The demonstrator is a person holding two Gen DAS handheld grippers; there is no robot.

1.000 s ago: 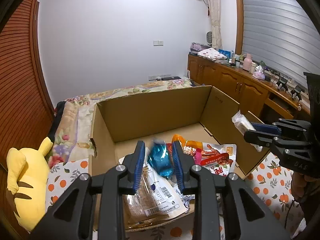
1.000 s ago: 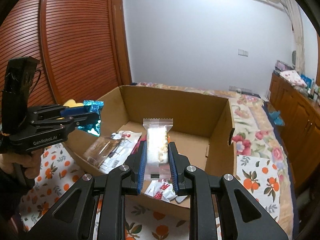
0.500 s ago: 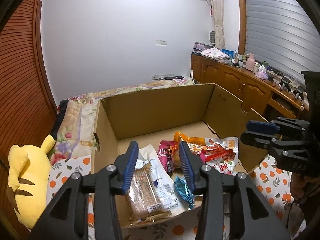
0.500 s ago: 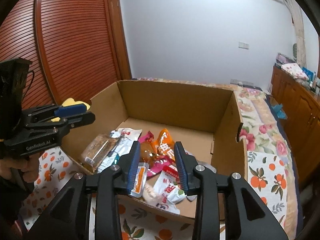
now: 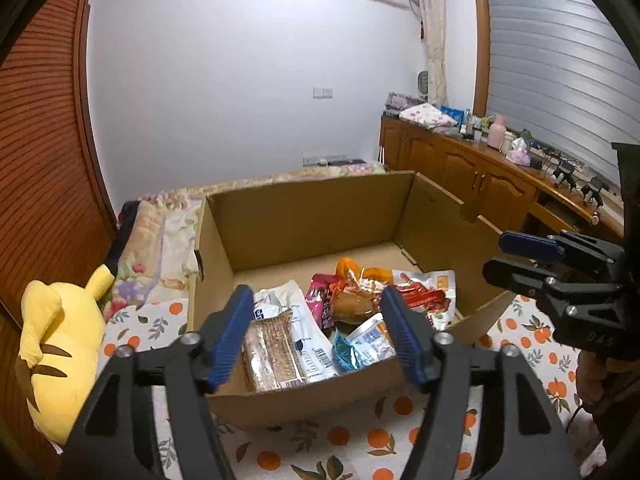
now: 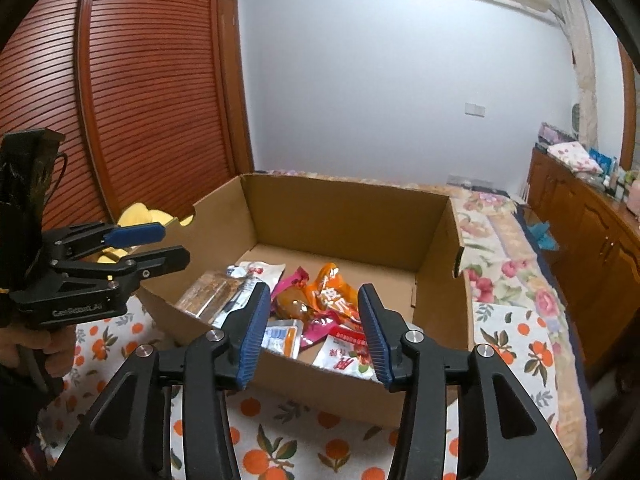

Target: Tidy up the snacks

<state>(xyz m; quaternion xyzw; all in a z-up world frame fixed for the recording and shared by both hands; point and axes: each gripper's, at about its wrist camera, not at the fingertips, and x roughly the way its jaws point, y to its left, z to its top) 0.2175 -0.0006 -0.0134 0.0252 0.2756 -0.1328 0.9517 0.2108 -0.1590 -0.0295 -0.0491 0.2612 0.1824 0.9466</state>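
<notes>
An open cardboard box (image 5: 304, 216) lies on the bed with several snack packets on its floor. My left gripper (image 5: 315, 300) hovers over the box's near edge; its jaws are opening and nothing is between them. Below it lie a blue packet (image 5: 344, 354), a small white packet (image 5: 370, 338) and a cracker pack (image 5: 272, 356). My right gripper (image 6: 314, 292) also hangs over the near edge, its jaws opening and empty. Under it lie a white bar packet (image 6: 282, 336) and an orange packet (image 6: 332, 292). Each gripper shows in the other's view, at the sides: left gripper (image 6: 160, 248), right gripper (image 5: 520, 256).
A yellow plush toy (image 5: 60, 344) lies left of the box. The box rests on an orange-print cloth (image 5: 340, 436) over a floral quilt (image 6: 504, 264). Wooden cabinets (image 5: 480, 184) with clutter on top run along the right wall. A slatted wooden door (image 6: 140, 100) is on the left.
The left gripper let go of the blue packet and the right let go of the clear white bar. Both packets now lie in the box, and both pairs of jaws have spread wider.
</notes>
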